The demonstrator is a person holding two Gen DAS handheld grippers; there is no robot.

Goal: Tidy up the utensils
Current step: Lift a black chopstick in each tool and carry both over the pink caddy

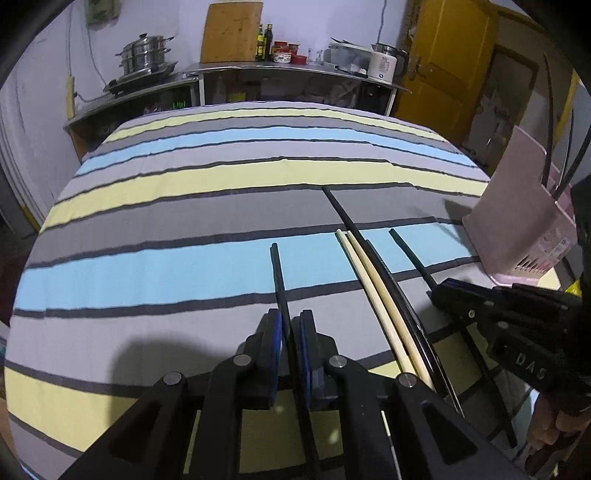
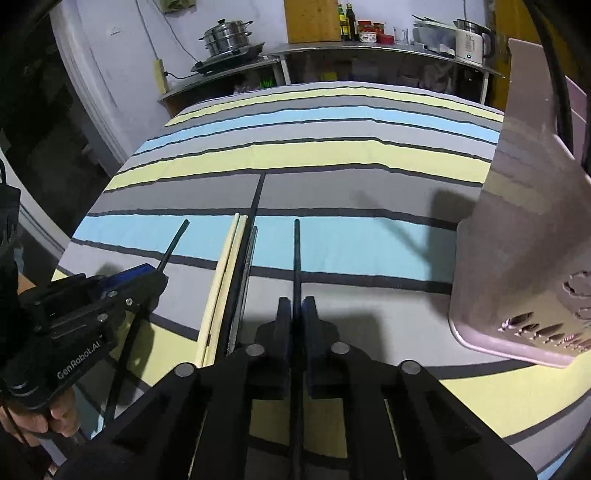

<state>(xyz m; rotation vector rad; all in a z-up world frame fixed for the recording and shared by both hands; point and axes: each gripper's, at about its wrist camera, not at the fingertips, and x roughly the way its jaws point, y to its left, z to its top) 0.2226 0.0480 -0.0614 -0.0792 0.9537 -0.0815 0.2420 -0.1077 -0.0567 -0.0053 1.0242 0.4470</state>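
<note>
My left gripper [image 1: 290, 317] is shut on a black chopstick [image 1: 277, 273] whose tip points away over the striped cloth. My right gripper [image 2: 296, 304] is shut on another black chopstick [image 2: 296, 254], held the same way. Between them on the cloth lie two pale wooden chopsticks [image 1: 365, 280] [image 2: 229, 266], a long black chopstick [image 1: 340, 210] [image 2: 258, 192] and a shorter dark one [image 2: 251, 251]. A pink utensil holder [image 1: 517, 206] [image 2: 517, 240] stands at the right with dark sticks [image 1: 550, 129] upright in it. The other gripper shows in each view: right gripper [image 1: 437, 286], left gripper [image 2: 159, 271].
The striped cloth [image 1: 184, 266] covers the whole table. Behind it runs a steel counter [image 1: 258, 68] with a steamer pot [image 1: 146, 55], a wooden cutting board [image 1: 231, 31], bottles and a kettle [image 1: 384, 62]. A yellow door [image 1: 447, 55] is at the back right.
</note>
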